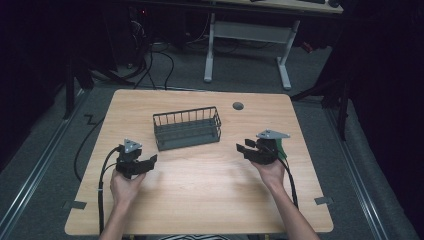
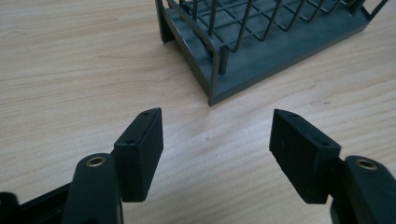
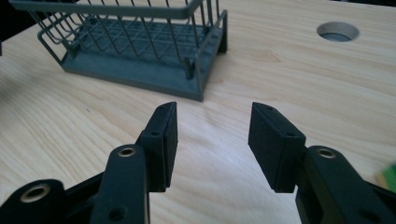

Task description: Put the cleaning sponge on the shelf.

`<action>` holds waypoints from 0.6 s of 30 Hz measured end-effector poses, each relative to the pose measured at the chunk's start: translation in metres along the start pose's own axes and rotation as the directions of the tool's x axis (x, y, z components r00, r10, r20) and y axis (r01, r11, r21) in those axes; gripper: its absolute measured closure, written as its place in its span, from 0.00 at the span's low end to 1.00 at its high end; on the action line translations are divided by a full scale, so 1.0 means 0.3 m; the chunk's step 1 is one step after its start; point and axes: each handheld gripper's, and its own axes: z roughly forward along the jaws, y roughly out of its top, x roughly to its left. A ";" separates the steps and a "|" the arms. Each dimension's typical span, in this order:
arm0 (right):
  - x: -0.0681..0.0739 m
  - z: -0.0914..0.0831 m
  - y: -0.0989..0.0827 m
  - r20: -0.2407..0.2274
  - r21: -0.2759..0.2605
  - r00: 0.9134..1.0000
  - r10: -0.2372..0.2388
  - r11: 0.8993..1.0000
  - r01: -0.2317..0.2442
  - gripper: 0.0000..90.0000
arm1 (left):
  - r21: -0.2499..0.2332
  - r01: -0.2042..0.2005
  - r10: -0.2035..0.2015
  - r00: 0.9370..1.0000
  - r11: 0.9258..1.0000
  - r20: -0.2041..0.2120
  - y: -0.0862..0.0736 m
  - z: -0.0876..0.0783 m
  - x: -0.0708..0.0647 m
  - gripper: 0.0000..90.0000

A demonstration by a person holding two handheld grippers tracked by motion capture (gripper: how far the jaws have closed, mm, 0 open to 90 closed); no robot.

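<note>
Ahead of both my grippers sits the basket (image 1: 187, 128) on the tabletop (image 1: 200, 185), just beyond the tips, untouched. L gripper (image 1: 148, 161): jaws apart w/ nothing btwn them. R gripper (image 1: 242, 150): jaws apart too, bare wood btwn.

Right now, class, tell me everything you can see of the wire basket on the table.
The wire basket is dark grey, apparently metal: a long rectangular tray with a solid-looking base, thin upright wires along its sides and a rail round the top. A wire grid lines its floor. It looks empty, stands upright and slightly askew near the middle of the wooden table, resting on it. Nothing else touches it.
</note>
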 end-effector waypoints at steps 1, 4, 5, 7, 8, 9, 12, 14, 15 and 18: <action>0.007 0.022 0.021 -0.001 -0.005 1.000 -0.008 1.000 0.008 0.60 | 0.002 -0.001 0.001 1.000 1.000 -0.009 0.007 0.007 -0.002 0.43; 0.014 0.047 0.051 -0.001 -0.020 1.000 -0.007 1.000 0.007 0.61 | 0.017 0.018 -0.017 1.000 1.000 -0.009 0.020 0.027 -0.001 0.47; 0.015 0.056 0.059 -0.004 -0.017 1.000 -0.006 1.000 0.006 0.62 | 0.025 0.008 -0.007 1.000 1.000 -0.014 0.026 0.034 -0.005 0.48; 0.020 0.079 0.072 0.000 0.002 1.000 -0.012 1.000 0.012 0.62 | 0.025 -0.005 0.006 1.000 1.000 -0.017 0.037 0.048 -0.015 0.50; 0.023 0.089 0.076 0.007 0.005 1.000 -0.013 1.000 0.013 0.63 | 0.026 -0.004 0.004 1.000 1.000 -0.013 0.043 0.056 -0.017 0.50; 0.025 0.099 0.078 0.008 0.008 1.000 -0.010 1.000 0.010 0.63 | 0.018 0.008 -0.007 1.000 1.000 -0.010 0.047 0.064 -0.018 0.51; 0.026 0.122 0.086 0.012 0.043 1.000 -0.006 0.999 0.005 0.65 | 0.023 0.032 -0.032 0.999 0.999 -0.006 0.056 0.083 -0.013 0.53; 0.028 0.142 0.093 0.017 0.052 1.000 -0.009 0.999 0.008 0.66 | 0.027 0.020 -0.019 1.000 0.999 -0.010 0.065 0.090 -0.016 0.55; 0.029 0.151 0.096 0.018 0.058 1.000 -0.009 0.998 0.008 0.67 | 0.025 0.013 -0.013 1.000 1.000 -0.014 0.070 0.092 -0.018 0.55; 0.030 0.181 0.097 0.035 0.067 0.999 -0.007 0.998 0.005 0.70 | 0.021 0.018 -0.018 1.000 1.000 -0.018 0.082 0.100 -0.020 0.57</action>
